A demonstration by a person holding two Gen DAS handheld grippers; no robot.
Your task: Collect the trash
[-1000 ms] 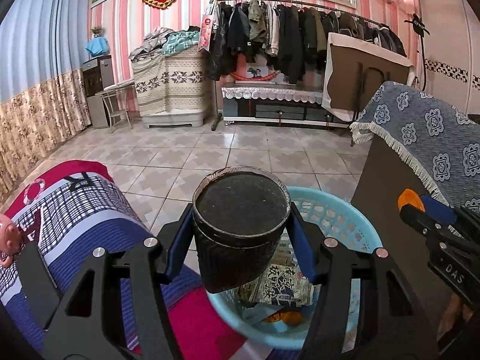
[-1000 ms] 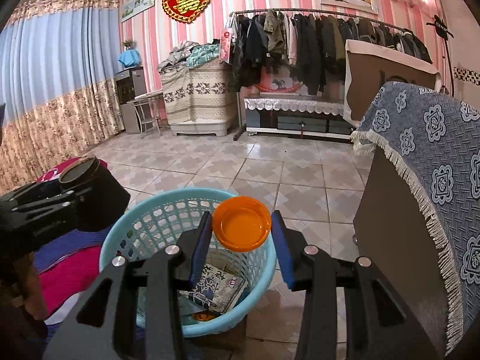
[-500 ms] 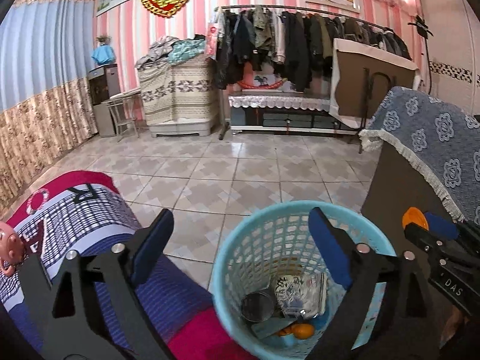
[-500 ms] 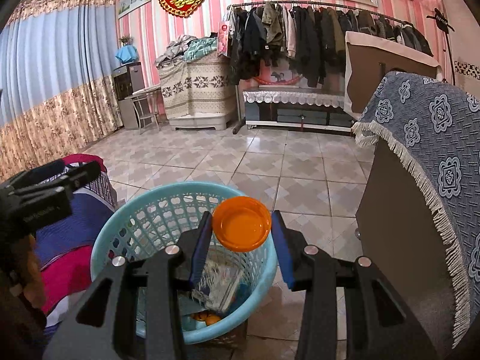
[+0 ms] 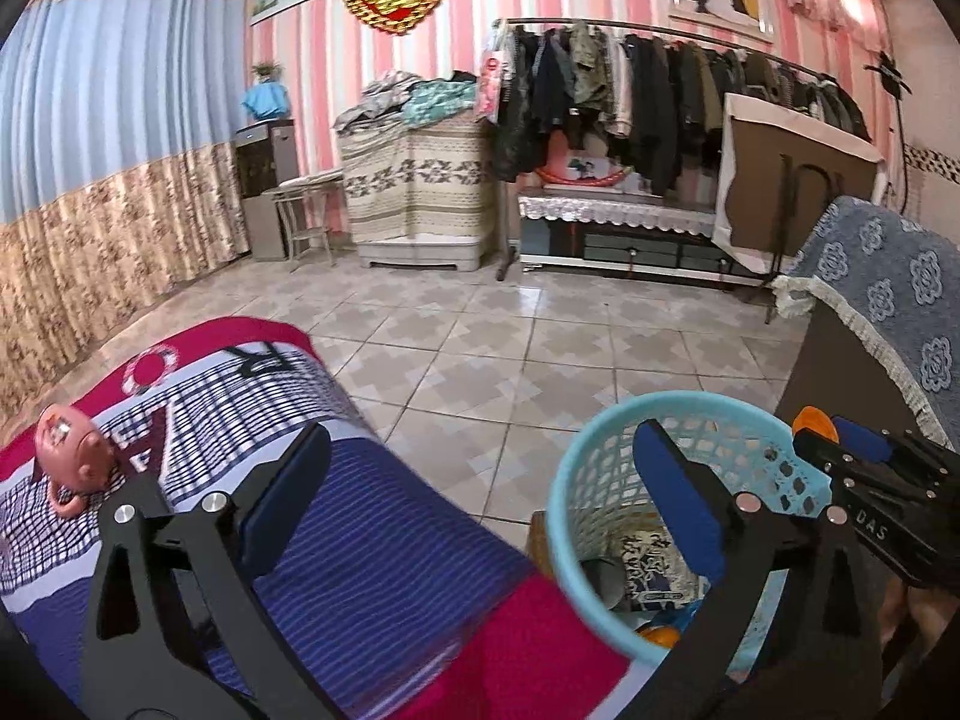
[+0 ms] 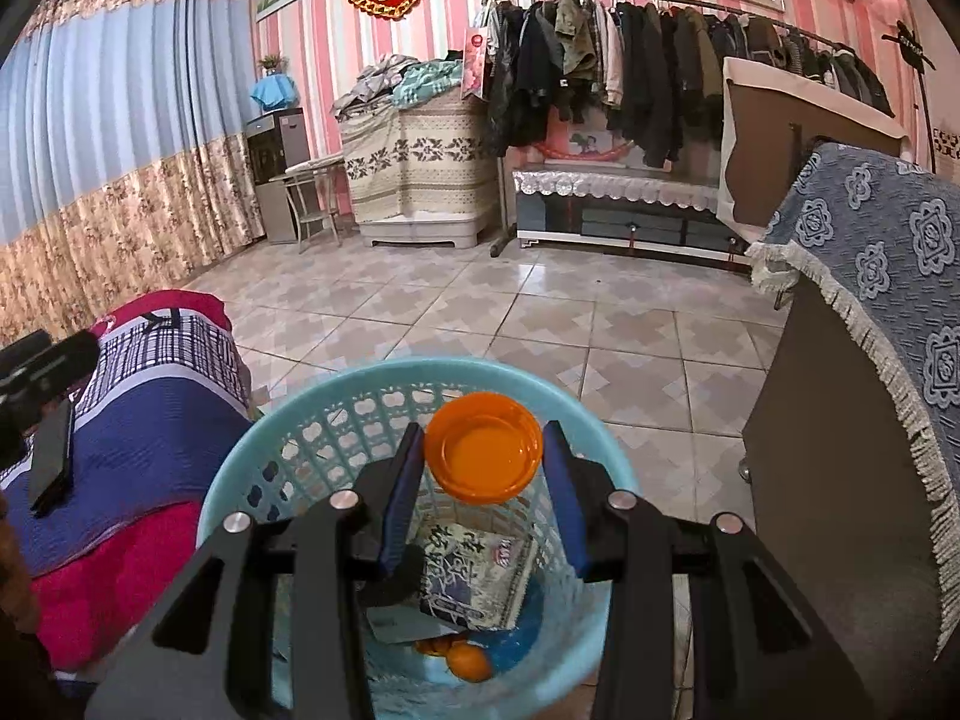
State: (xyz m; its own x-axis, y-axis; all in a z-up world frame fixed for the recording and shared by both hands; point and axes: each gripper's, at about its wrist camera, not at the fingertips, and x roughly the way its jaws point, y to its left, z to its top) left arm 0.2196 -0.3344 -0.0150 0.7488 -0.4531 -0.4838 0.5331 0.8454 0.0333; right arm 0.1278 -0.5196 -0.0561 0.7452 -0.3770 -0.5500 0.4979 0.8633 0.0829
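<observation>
The right gripper (image 6: 483, 495) is clamping a shallow, round orange plastic lid (image 6: 483, 447) between its blue pads, holding it tilted, hollow side showing, above the light-blue perforated plastic basket (image 6: 336, 396). The basket is holding a printed paper packet (image 6: 474, 570) and orange fruit (image 6: 468, 660). The left gripper (image 5: 480, 498) is hanging wide apart, empty, beside the basket over the striped blue-and-red blanket (image 5: 372, 570).

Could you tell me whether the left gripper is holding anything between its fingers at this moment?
No, the left gripper stands wide open with only the striped blanket and the light blue plastic mesh basket showing between its blue-padded fingers.
</observation>
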